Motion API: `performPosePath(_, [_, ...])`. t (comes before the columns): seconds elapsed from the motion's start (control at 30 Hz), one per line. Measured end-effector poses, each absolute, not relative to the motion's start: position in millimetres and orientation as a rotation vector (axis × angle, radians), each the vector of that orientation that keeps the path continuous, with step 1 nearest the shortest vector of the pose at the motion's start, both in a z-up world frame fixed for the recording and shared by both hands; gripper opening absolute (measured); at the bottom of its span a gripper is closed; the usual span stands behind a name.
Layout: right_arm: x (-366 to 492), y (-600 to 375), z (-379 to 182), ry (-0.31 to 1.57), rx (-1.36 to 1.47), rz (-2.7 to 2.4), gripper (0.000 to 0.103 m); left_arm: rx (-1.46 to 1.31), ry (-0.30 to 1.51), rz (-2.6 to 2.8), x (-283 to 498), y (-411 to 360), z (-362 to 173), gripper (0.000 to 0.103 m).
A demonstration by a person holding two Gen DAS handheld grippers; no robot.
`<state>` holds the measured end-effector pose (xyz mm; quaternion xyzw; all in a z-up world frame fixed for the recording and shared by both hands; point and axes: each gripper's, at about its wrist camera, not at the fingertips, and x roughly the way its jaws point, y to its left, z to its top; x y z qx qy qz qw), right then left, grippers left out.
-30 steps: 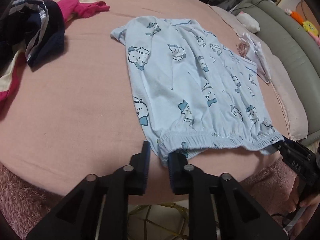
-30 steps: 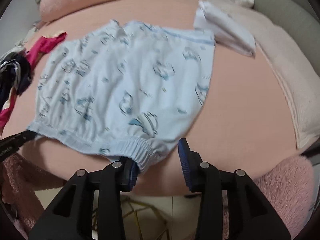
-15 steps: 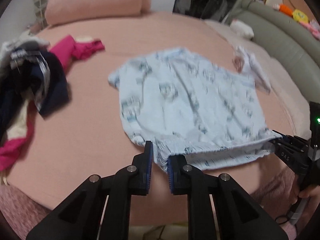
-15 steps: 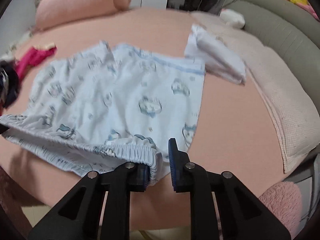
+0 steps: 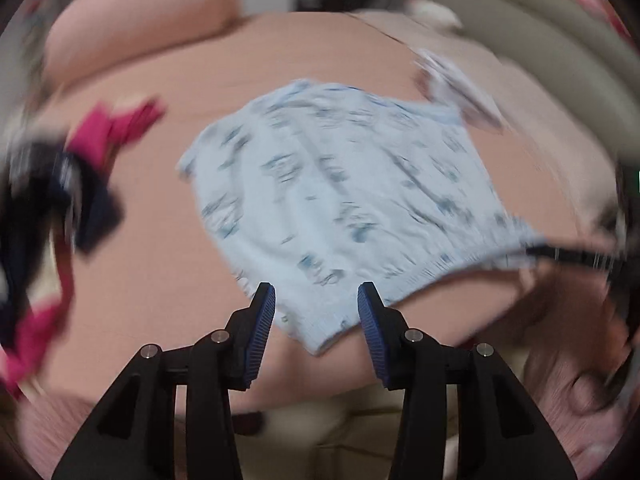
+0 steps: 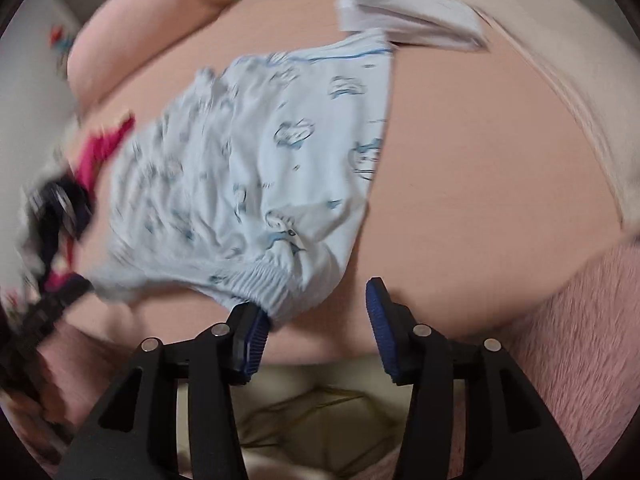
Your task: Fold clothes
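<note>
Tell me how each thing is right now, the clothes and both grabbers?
Left gripper: open, jaws just opened, shorts' corner loose between them.
Right gripper: open, just opened, waistband against one pad only.
Light blue shorts: spread on the pink bed, unfolded.
White garment: folded.
Dark and pink clothes: heaped, unfolded.

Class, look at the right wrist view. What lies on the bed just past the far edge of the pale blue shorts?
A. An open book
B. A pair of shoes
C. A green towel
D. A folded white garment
D. A folded white garment lies on the pink bed by the far corner of the shorts; whether the two touch is too blurred to tell.
</note>
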<state>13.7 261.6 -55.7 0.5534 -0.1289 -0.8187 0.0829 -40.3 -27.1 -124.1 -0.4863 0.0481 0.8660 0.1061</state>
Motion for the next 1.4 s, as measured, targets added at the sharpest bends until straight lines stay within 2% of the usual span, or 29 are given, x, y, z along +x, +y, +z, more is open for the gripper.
performPosePath(0.07, [17.7, 268.8, -56.3, -0.428, 1.663, -2.425, 0.051, -1.41, 0.287, 2.494, -40.5, -0.4, -122.6, 0.045])
performPosePath(0.23, [16.5, 272.5, -66.0, -0.436, 1.67, -2.4, 0.051, -1.343, 0.349, 2.307, -53.1, 57.6, -136.7, 0.045])
performPosePath(0.33, [12.1, 285.3, -88.8, -0.333, 1.863, -2.475, 0.052, -1.328, 0.389, 2.223, -56.7, 87.9, -148.4, 0.045])
performPosePath(0.43, [21.9, 301.2, -81.3, -0.44, 1.805, -2.51, 0.052, -1.327, 0.387, 2.168, -56.2, 104.4, -157.1, 0.045])
performPosePath(0.6, [24.8, 320.0, -82.1, -0.516, 1.784, -2.569, 0.052, -1.311, 0.479, 2.1, -62.3, 135.6, -164.6, 0.045])
performPosePath(0.73, [24.7, 313.8, -84.5, -0.482, 1.783, -2.549, 0.052, -1.276, 0.527, 2.077, -71.7, 158.8, -164.3, 0.045])
performPosePath(0.77, [25.0, 313.7, -84.5, -0.478, 1.78, -2.542, 0.052, -1.269, 0.534, 2.071, -74.9, 163.9, -164.5, 0.039])
performPosePath(0.8, [26.4, 317.1, -83.9, -0.511, 1.764, -2.536, 0.054, -1.26, 0.54, 2.066, -77.5, 167.6, -164.3, 0.021])
performPosePath(0.83, [27.9, 321.2, -83.2, -0.55, 1.747, -2.529, 0.054, -1.257, 0.534, 2.065, -80.3, 169.6, -162.9, 0.012])
performPosePath(0.9, [27.4, 329.8, -82.4, -0.649, 1.695, -2.484, 0.054, -1.262, 0.404, 2.116, -89.5, 154.3, -150.7, 0.006])
performPosePath(1.07, [12.6, 331.8, -81.8, -0.728, 1.663, -2.401, 0.054, -1.241, 0.014, 2.294, -112.0, 78.0, -113.4, 0.006])
performPosePath(1.13, [2.6, 319.0, -80.5, -0.665, 1.663, -2.367, 0.057, -1.227, -0.121, 2.347, -115.3, 43.4, -99.5, 0.006])
performPosePath(1.2, [-8.3, 289.6, -74.4, -0.522, 1.667, -2.301, 0.061, -1.206, -0.23, 2.393, -117.2, 12.8, -87.5, 0.006])
performPosePath(1.4, [-45.0, 188.3, -57.5, -0.314, 1.536, -2.153, 0.064, -1.115, -0.418, 2.576, -98.7, -59.6, -63.9, 0.006])
